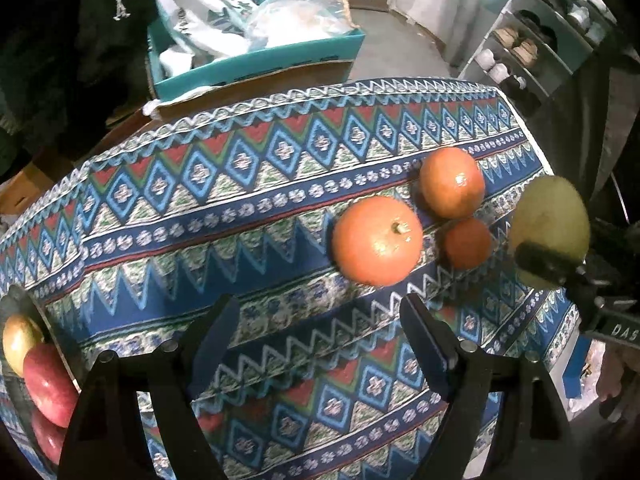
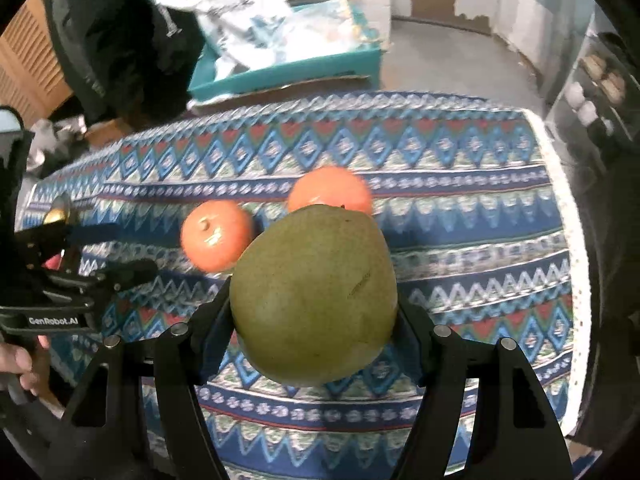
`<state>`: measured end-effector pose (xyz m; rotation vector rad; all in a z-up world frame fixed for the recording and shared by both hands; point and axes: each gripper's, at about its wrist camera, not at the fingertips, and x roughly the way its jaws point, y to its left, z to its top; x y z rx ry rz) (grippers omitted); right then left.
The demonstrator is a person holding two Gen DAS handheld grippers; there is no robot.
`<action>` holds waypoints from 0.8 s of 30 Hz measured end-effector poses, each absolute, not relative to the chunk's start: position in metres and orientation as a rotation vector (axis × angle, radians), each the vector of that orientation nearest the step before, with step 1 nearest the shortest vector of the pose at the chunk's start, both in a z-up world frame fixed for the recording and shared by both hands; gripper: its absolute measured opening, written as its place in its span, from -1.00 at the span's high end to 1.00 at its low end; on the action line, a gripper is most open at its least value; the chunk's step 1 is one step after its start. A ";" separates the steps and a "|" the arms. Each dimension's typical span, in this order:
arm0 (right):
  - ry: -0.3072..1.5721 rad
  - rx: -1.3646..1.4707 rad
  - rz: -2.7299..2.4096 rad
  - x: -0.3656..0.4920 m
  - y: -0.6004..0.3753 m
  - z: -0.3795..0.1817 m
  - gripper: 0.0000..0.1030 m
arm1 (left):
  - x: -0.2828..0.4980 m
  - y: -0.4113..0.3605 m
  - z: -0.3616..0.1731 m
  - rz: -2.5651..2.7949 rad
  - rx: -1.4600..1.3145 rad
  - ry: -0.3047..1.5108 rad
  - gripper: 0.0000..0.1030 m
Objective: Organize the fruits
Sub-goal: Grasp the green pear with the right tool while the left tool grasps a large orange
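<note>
My right hand-held gripper (image 2: 314,316) clamps the pear (image 2: 314,300) | left hand-held gripper (image 1: 320,344) released | lower gently beside oranges (image 1: 377,240), frame centre

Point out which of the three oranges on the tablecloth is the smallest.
The smallest orange is the darker one nearest the held pear, tucked between the stem-up big orange and the far orange.

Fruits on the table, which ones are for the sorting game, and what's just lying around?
For the job:
- big green pear, clamped in right gripper
- three round orange fruits
- red apples
- open left gripper

Lying about:
- teal cardboard box
- shoe rack
</note>
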<state>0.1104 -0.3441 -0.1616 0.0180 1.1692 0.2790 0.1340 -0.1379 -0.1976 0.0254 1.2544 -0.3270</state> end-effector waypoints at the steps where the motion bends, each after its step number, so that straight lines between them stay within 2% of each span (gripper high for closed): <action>1: 1.165 0.023 0.270 0.111 -0.350 -0.160 -0.37 | 0.135 -0.140 -0.198 -0.331 0.021 1.257 -0.63; 24: 1.195 0.100 0.204 0.137 -0.390 -0.189 -0.36 | 0.176 -0.172 -0.227 -0.350 -0.098 1.333 -0.68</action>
